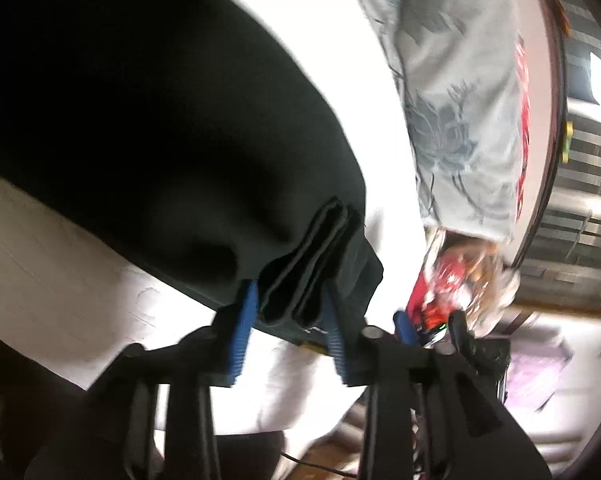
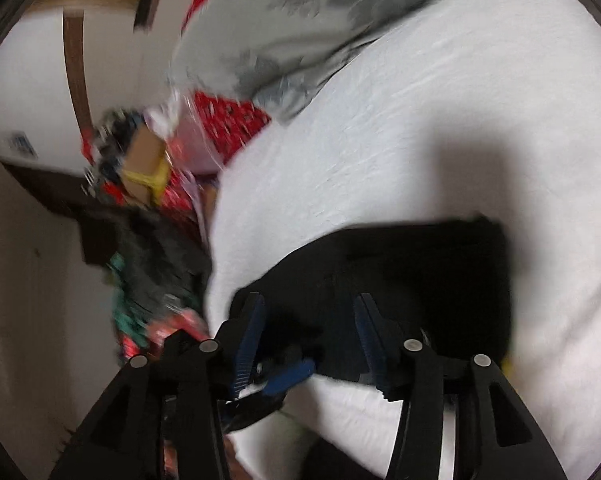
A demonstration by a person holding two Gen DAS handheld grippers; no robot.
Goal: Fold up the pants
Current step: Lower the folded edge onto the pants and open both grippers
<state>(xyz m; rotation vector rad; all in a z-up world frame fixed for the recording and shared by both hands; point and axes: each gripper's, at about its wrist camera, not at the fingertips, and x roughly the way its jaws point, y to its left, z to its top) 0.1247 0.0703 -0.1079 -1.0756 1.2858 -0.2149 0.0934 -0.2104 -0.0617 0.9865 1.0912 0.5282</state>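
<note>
White bedding (image 2: pixel 400 128) covers the bed, a grey floral quilt (image 2: pixel 300 12) bunched at its far edge. Black pants (image 1: pixel 140 120) lie near the bed's near edge. The left hand-held gripper (image 1: pixel 290 308) pinches their stacked hem; the right hand-held gripper (image 2: pixel 310 332) looks spread over cloth, though blur hides contact. Keep layers aligned and carry the hem across evenly.

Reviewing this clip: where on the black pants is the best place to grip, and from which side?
Grip the stacked hem edge of the black pants, coming in level from the open side over the white sheet. The layers there bunch into neat folds, and the left gripper already brackets them between its blue pads.
</note>
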